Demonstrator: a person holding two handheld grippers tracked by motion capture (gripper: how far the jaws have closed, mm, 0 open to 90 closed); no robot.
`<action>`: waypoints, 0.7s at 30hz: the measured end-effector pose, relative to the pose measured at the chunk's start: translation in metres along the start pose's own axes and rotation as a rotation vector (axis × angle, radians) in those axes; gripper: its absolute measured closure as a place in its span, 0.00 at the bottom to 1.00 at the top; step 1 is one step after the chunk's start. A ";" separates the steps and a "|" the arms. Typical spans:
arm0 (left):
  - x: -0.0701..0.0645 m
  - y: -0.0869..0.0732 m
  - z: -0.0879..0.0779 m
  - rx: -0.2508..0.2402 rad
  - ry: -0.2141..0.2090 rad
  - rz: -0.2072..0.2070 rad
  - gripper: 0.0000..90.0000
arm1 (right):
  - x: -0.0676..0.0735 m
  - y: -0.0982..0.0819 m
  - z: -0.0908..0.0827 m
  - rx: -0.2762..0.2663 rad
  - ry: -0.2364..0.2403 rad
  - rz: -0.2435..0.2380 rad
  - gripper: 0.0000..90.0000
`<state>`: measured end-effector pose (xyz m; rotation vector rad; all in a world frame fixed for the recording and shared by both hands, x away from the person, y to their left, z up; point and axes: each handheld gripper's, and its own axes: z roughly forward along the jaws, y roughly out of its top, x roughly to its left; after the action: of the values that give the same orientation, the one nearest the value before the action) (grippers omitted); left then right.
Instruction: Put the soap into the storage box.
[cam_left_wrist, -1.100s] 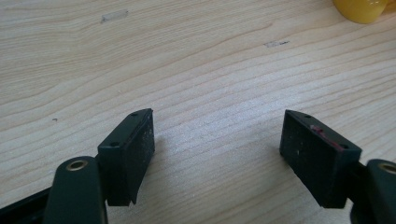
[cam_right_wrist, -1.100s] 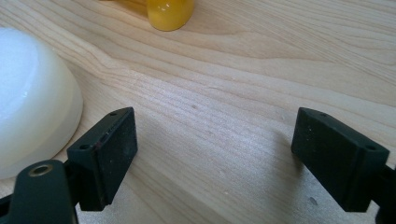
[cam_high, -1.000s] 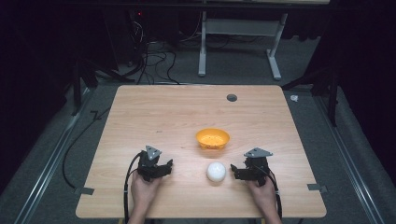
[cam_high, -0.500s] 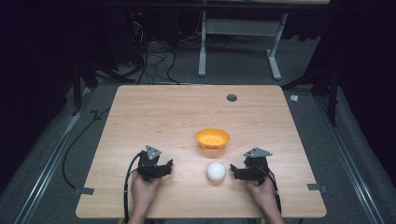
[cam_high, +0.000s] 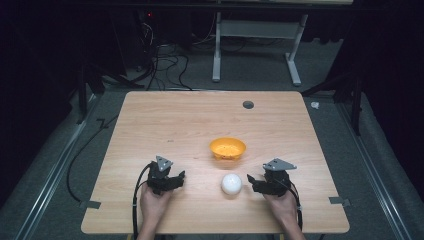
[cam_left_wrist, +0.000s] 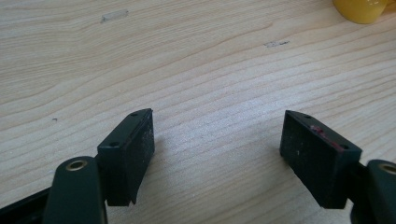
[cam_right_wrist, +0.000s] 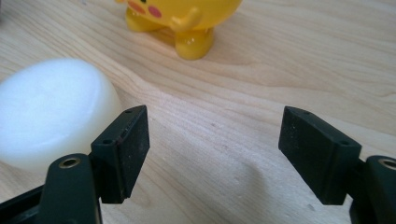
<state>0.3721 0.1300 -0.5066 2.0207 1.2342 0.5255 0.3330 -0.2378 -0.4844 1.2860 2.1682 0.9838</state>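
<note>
A round white foam ball (cam_high: 231, 183) sat on the light wooden table (cam_high: 165, 125), near its front edge. Being round, it pointed no way. The right gripper (cam_high: 253, 181) lay just beside it, jaws spread apart with nothing between them, though they had just been closing. The left gripper (cam_high: 179, 177) was spread too. The yellow plastic bowl (cam_high: 227, 148) stood just behind the ball, with lots of bare table beyond.

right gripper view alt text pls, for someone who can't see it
Two black tongs stand open over a pale wooden table with nothing between them. A white ball sits just outside the left jaw, and a yellow toy-faced bowl stands farther back near the top edge.
</note>
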 end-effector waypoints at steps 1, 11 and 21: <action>0.000 0.000 0.000 0.000 0.000 0.000 0.30 | 0.000 0.000 0.000 0.000 0.000 0.000 0.28; 0.000 0.000 0.000 0.000 -0.001 0.001 0.29 | 0.007 0.000 -0.021 -0.055 0.028 -0.003 0.29; 0.000 0.000 0.000 0.000 0.000 0.001 0.29 | 0.021 0.004 -0.032 -0.112 0.114 -0.005 0.29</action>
<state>0.3721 0.1300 -0.5066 2.0217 1.2331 0.5256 0.3041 -0.2294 -0.4606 1.1989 2.1644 1.1855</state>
